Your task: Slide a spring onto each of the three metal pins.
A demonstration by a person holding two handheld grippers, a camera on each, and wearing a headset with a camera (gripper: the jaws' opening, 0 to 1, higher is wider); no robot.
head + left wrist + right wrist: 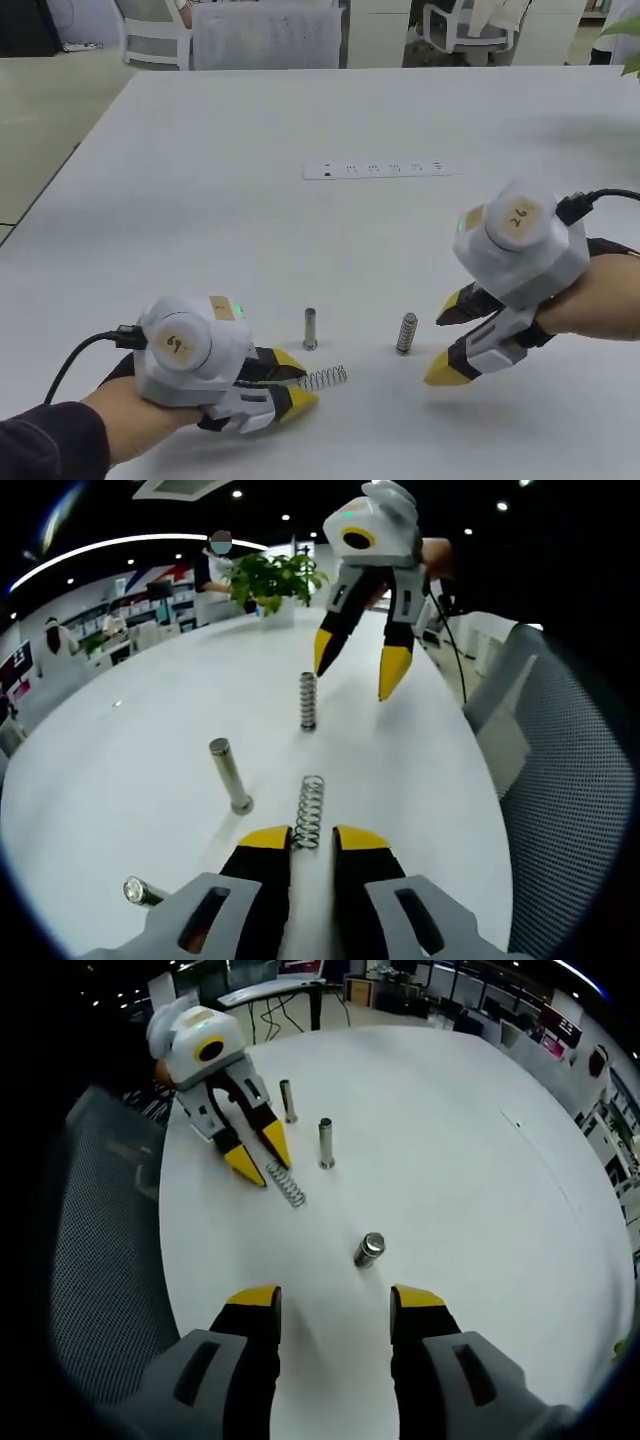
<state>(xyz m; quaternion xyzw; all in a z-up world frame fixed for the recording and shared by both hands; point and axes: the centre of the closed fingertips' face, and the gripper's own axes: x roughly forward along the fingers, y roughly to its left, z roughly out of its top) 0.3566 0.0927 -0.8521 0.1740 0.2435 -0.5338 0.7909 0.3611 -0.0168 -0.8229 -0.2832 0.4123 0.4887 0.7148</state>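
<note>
Gripping the loose spring (pixel 322 377), left tool (pixel 304 382) lies low; right tool (pixel 441 349) gapes; its view adds third pin (pixel 288 1100).

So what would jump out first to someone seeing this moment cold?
The left gripper has its jaws around one end of a loose spring lying flat on the white table; whether it pinches is unclear. Just beyond stand a bare pin and a spring-covered pin, the open right gripper hovering beside it.
</note>
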